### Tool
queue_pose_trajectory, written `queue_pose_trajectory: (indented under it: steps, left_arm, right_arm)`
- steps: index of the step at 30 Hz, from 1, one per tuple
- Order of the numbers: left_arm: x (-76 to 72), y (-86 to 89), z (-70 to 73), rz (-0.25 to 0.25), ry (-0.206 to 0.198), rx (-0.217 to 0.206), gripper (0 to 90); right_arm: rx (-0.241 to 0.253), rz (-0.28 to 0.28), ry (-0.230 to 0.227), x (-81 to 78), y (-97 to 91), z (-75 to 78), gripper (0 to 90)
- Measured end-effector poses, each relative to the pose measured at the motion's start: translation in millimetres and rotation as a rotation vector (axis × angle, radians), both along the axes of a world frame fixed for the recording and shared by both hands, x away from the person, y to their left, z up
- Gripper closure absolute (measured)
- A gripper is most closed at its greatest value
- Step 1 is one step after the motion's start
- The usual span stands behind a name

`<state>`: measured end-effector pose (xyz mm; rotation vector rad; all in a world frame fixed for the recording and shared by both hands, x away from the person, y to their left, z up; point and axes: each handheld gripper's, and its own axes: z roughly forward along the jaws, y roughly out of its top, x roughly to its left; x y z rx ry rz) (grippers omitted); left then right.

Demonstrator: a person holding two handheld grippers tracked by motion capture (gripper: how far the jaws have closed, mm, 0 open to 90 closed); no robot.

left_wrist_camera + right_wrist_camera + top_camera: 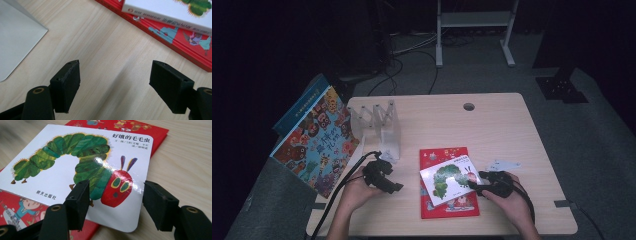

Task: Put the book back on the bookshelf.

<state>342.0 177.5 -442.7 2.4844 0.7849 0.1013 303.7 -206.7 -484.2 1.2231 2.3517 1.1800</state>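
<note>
the right gripper (475, 184) is seen at the right edge of the white book (75, 170), its jaws set either side of the book's near corner. the book seems to be pinched there, though the contact of the pads is not plainly shown. the white book is lifted at that side and tilted, its far part resting on the red book (447, 207), which lies flat on the table (502, 125). the left gripper (115, 82) is held over bare table to the left of the books, its jaws spread with nothing between them. farther back, a clear rack (384, 125) stands, and a large picture book (314, 142) leans at the table's left edge.
</note>
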Motion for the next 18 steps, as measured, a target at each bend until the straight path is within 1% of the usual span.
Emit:
queue_pose_trajectory:
  steps: [2,4,5,6,8,9,11,12,13,14,18]
  left_arm:
    - [-0.7,-1.8,0.2,-0.01,0.002,-0.012,23.6]
    - [-1.1,-3.6,-0.2,-0.017,-0.001,-0.022,23.6]
    - [-1.0,-6.0,-1.1,-0.021,0.002,-0.029,23.2]
    - [-1.0,-6.0,-1.1,-0.021,0.002,-0.029,23.1]
    - [-1.0,-8.7,-2.9,-0.026,0.001,-0.03,22.9]
    - [-0.7,-10.1,-4.0,-0.03,0.002,-0.029,22.5]
    - [-0.5,-12.5,-5.7,-0.036,0.003,-0.032,22.4]
    - [-0.2,-13.7,-5.9,-0.042,0.007,-0.033,22.4]
    - [-0.3,-15.0,-6.6,-0.044,0.008,-0.04,22.4]
    - [0.0,-16.1,-7.1,-0.047,0.009,-0.045,22.4]
    - [0.3,-20.7,-8.7,-0.05,0.013,-0.049,22.3]
  right_arm:
    - [-0.008,0.017,-0.004,4.4,7.8,0.7,38.0]
    - [-0.012,0.021,-0.001,5.6,10.7,1.3,38.0]
    - [-0.029,0.032,-0.008,8.8,17.0,2.6,38.0]
    - [-0.029,0.032,-0.008,8.8,17.0,2.6,38.0]
    - [-0.052,0.051,-0.022,12.9,23.1,4.0,38.0]
    - [-0.053,0.066,-0.023,16.9,28.3,4.2,38.0]
    - [-0.053,0.072,-0.023,18.7,30.6,4.3,38.0]
    - [-0.051,0.083,-0.023,22.0,35.3,4.1,38.0]
    - [-0.051,0.083,-0.023,22.0,35.3,4.1,38.0]
    - [-0.05,0.093,-0.021,24.7,40.1,4.3,38.0]
    - [-0.055,0.112,-0.019,27.8,47.8,4.9,38.0]
